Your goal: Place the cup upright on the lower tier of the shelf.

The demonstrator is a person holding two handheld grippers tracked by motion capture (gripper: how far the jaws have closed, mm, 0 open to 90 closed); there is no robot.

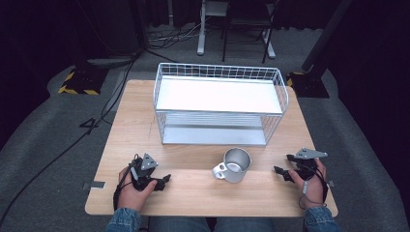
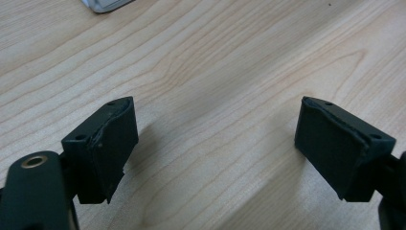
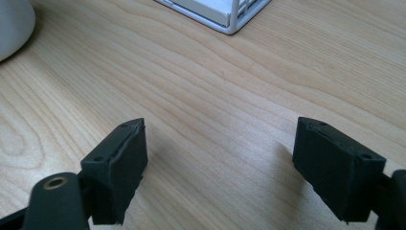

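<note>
A silver metal mug stands upright on the wooden table, its handle turned toward the near left. Behind it sits a white wire rack with two shelves. My left gripper rests low on the table to the mug's left, jaws wide apart over bare wood, open and empty. My right gripper lies to the mug's right, likewise open with nothing between its pads. In the right gripper view the mug's white side shows at the top left and a rack corner at the top.
The rack takes up the table's far half. Dark floor with cables, a yellow-black striped base and chair legs lie beyond the table. A rack foot shows at the top of the left gripper view.
</note>
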